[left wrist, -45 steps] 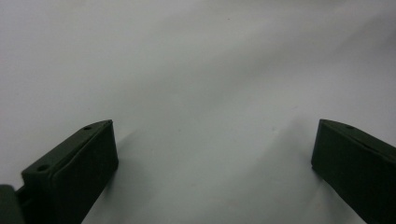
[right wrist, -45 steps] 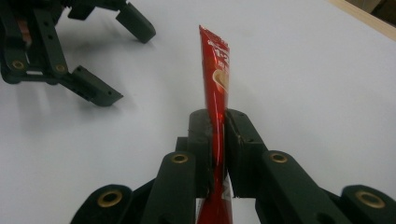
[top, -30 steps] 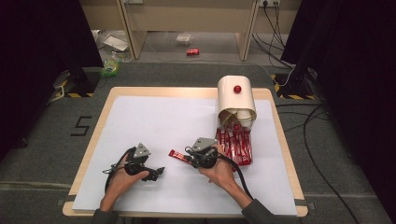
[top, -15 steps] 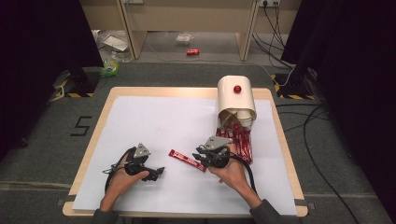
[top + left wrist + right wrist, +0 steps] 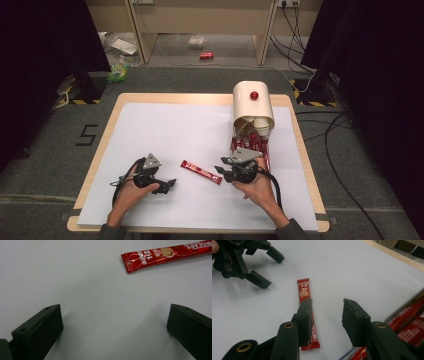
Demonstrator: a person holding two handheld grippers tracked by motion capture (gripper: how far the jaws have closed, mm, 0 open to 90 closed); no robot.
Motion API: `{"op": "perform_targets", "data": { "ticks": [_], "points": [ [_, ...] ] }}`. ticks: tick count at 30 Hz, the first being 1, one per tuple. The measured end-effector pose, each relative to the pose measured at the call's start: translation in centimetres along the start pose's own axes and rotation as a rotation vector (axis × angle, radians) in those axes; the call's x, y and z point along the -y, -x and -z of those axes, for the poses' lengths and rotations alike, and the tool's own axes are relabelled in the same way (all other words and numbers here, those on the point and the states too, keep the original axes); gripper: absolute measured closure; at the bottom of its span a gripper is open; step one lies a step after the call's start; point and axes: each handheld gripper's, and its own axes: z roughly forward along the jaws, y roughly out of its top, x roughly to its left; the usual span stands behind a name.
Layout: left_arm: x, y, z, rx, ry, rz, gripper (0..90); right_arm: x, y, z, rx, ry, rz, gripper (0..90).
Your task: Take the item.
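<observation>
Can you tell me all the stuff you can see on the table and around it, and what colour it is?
Coffee stick: one, red, lying flat on the white sheet between the two tongs.
More coffee sticks: a bunch, red, spilling from the dispenser's mouth.
Dispenser: one, cream with a red knob, at the table's right, paper cups in its opening.
White sheet: one, covering the wooden table.
Can: one, red, on the floor beyond the table.
Left tongs: black, open, resting on the sheet.
Right tongs: black, open, just been opening, nothing gripped, beside the stick's end.
</observation>
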Motion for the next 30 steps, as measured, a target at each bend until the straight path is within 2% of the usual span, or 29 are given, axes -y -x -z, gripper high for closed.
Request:
{"op": "perform_targets", "data": {
  "ticks": [6, 9, 11, 15, 21, 25, 30],
  "points": [
    [0.0, 0.0, 0.0, 0.001, 0.000, 0.001, 0.0, 1.2, 0.3, 1.2, 0.028, 0.027, -0.040, 49.9],
    [0.0, 0.0, 0.0, 0.003, 0.003, 0.004, 0.0, 1.4, 0.3, 1.5, 0.033, 0.031, -0.041, 47.9],
    [0.0, 0.0, 0.0, 0.001, 0.001, 0.002, 0.0, 1.5, 0.3, 2.0, 0.053, 0.041, -0.041, 45.3],
    [0.0, 0.0, 0.0, 0.001, 0.001, 0.001, 0.0, 1.6, 0.4, 2.9, 0.079, 0.069, -0.038, 43.6],
    [0.0, 0.0, 0.0, 0.001, 0.002, 0.003, 0.0, 2.3, 0.8, 3.9, 0.110, 0.070, -0.052, 42.7],
    [0.0, 0.0, 0.0, 0.002, 0.002, 0.003, 0.0, 2.7, 1.0, 4.2, 0.115, 0.069, -0.058, 42.7],
    [0.0, 0.0, 0.0, 0.001, 0.001, 0.001, 0.0, 3.1, 1.4, 5.3, 0.146, 0.085, -0.070, 42.3]
  ]
}}
